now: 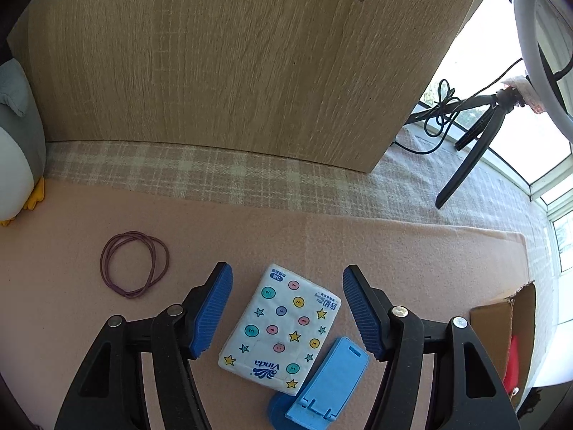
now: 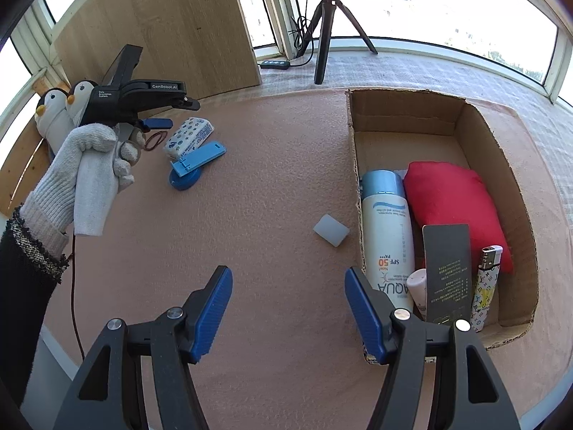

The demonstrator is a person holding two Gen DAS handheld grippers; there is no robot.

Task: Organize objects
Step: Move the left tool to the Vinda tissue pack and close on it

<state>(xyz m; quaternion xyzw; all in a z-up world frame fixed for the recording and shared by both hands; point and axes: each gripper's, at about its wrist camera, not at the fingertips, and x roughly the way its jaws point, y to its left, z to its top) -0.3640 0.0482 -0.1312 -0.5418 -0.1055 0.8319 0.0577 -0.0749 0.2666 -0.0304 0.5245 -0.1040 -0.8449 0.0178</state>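
My left gripper (image 1: 287,304) is open and hovers over a white tissue pack (image 1: 281,328) with coloured dots and stars, which lies between its blue fingers on the pink mat. A blue phone stand (image 1: 324,385) lies against the pack's near edge. A purple hair band (image 1: 134,263) lies to the left. My right gripper (image 2: 288,308) is open and empty above the mat, left of the cardboard box (image 2: 501,150). The right wrist view also shows the left gripper (image 2: 157,122), the tissue pack (image 2: 188,136), the phone stand (image 2: 195,165) and a small pale block (image 2: 331,230).
The box holds a sunscreen bottle (image 2: 386,236), a red pouch (image 2: 454,204), a lighter (image 2: 485,283), a dark card (image 2: 447,268) and a small white tube (image 2: 419,283). Penguin plush toys (image 2: 57,107), a wooden panel (image 1: 232,61) and a tripod (image 2: 329,18) stand behind.
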